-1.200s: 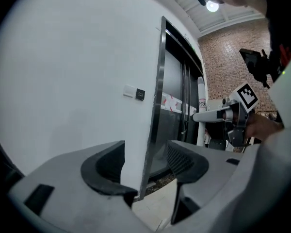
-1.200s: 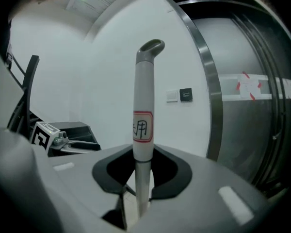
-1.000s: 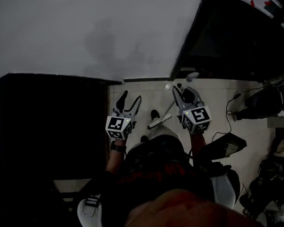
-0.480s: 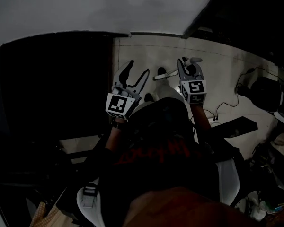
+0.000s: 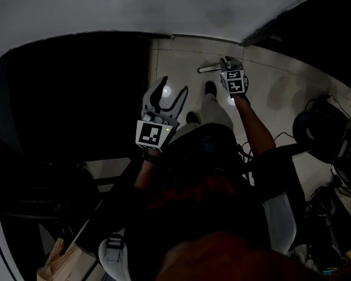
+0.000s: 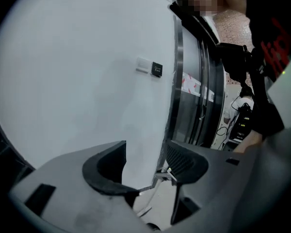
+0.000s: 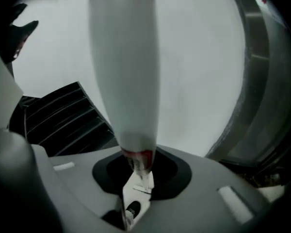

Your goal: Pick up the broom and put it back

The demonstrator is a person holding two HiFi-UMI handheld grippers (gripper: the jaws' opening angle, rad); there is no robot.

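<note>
The broom (image 5: 212, 68) is a pale stick lying low over the tiled floor near the foot of the wall. My right gripper (image 5: 228, 64) reaches down and is shut on it. In the right gripper view its white handle (image 7: 125, 72) rises thick out of the jaws of the right gripper (image 7: 138, 171), with a red band just above the grip. The left gripper (image 5: 168, 96) hangs higher, left of the person's legs, jaws open and empty. In the left gripper view the left gripper (image 6: 145, 166) frames the distant broom (image 6: 149, 187) in its gap.
A white wall (image 5: 105, 4) runs across the back. A large black block (image 5: 70, 98) fills the left side. A dark metal-framed door (image 6: 194, 96) stands right of the wall. Cables and dark gear (image 5: 322, 133) lie on the floor at right. The person's shoes (image 5: 210, 88) stand between the grippers.
The right gripper has dropped steeply toward the floor with the broom, away from the body. The left gripper shifted a little forward. The head view has tipped further down.
</note>
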